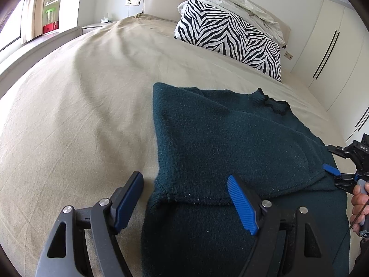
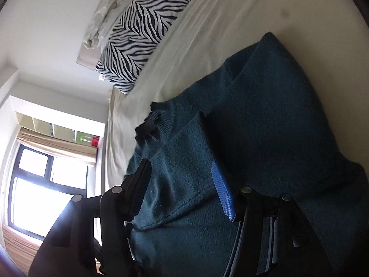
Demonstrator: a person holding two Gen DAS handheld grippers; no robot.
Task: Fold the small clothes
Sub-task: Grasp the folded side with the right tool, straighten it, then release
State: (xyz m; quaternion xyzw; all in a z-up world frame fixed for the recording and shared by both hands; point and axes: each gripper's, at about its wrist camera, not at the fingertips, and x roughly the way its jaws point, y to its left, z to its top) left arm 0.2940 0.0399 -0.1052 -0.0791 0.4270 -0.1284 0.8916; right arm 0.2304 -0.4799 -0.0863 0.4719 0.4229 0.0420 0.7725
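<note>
A dark teal fleece sweater point(image 1: 230, 143) lies on the beige bed sheet point(image 1: 80, 115), partly folded, its black collar point(image 1: 274, 103) toward the headboard. My left gripper point(image 1: 184, 198) is open just above a folded edge of the sweater, one blue pad on each side of the sweater's left corner. My right gripper point(image 1: 332, 173) shows at the right edge of the left wrist view, at the sweater's right side. In the right wrist view the right gripper point(image 2: 182, 184) is open, its fingers astride a fold of the sweater point(image 2: 265, 138).
A zebra-print pillow point(image 1: 230, 37) with a crumpled cream blanket point(image 1: 242, 2) on it lies at the headboard. White wardrobe doors point(image 1: 334, 46) stand to the right. A window point(image 2: 34, 184) and shelves are beyond the bed's far side.
</note>
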